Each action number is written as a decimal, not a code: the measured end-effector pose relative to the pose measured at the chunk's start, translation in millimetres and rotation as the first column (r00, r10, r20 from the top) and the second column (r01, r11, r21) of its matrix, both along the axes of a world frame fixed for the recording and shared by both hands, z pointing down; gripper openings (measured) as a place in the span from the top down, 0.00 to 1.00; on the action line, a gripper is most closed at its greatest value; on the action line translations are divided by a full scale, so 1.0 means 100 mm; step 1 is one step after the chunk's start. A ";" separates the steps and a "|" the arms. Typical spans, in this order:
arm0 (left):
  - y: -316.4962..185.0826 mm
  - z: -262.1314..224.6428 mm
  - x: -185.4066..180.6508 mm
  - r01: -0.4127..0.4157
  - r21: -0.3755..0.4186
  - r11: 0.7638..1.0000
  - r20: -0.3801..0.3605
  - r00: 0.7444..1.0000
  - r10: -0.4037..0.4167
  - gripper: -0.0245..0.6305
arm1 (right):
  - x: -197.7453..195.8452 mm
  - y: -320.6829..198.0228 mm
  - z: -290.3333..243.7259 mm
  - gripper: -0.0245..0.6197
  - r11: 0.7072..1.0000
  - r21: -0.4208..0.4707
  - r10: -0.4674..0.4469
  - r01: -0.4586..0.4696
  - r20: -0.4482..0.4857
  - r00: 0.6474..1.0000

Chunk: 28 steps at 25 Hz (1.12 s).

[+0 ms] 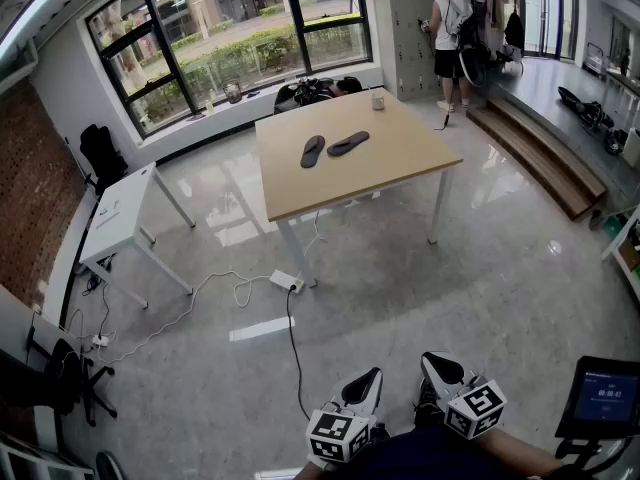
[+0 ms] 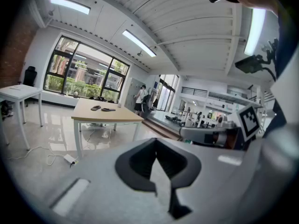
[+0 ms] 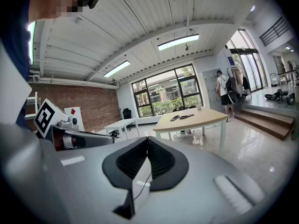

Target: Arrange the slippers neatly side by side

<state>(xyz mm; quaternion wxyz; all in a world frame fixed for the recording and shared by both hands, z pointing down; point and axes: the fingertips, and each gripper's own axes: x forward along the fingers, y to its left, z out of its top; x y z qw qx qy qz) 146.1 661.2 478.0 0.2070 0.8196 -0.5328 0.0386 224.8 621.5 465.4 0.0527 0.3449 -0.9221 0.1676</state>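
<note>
Two dark slippers lie on the wooden table (image 1: 400, 163) far ahead of me: one slipper (image 1: 313, 151) to the left, the other slipper (image 1: 348, 143) angled to its right, toes apart. They also show small in the left gripper view as a slipper (image 2: 96, 108) and a slipper (image 2: 108, 109), and in the right gripper view as a pair of slippers (image 3: 183, 117). My left gripper (image 1: 368, 382) and right gripper (image 1: 437, 366) are held close to my body at the bottom of the head view, both shut and empty, several steps from the table.
A white cup (image 1: 378, 99) stands at the table's far edge. A small white table (image 1: 118, 218) is at the left; a power strip (image 1: 286, 281) with cables lies on the floor. A person (image 1: 450, 30) stands at the back. Wooden steps (image 1: 545, 163) rise at the right; a screen (image 1: 603, 396) is beside me.
</note>
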 end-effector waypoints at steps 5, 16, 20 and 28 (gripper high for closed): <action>-0.09 0.00 0.00 0.032 -0.023 0.999 0.012 0.999 -0.032 0.96 | -0.06 -0.07 0.02 0.95 0.999 -0.016 -0.049 0.049 0.010 0.999; -1.37 -0.14 0.46 0.109 -0.025 0.994 0.086 0.991 -0.107 0.96 | 0.31 -1.36 0.11 0.95 0.986 -0.038 -0.158 0.160 0.064 0.985; -1.68 -0.08 0.59 0.130 -0.032 0.991 0.084 0.988 -0.127 0.96 | 0.48 -1.70 0.16 0.95 0.983 -0.066 -0.164 0.168 0.068 0.984; -2.14 -0.19 0.85 0.156 -0.022 0.987 0.092 0.984 -0.154 0.96 | 0.73 -2.17 0.11 0.95 0.981 -0.051 -0.186 0.190 0.071 0.980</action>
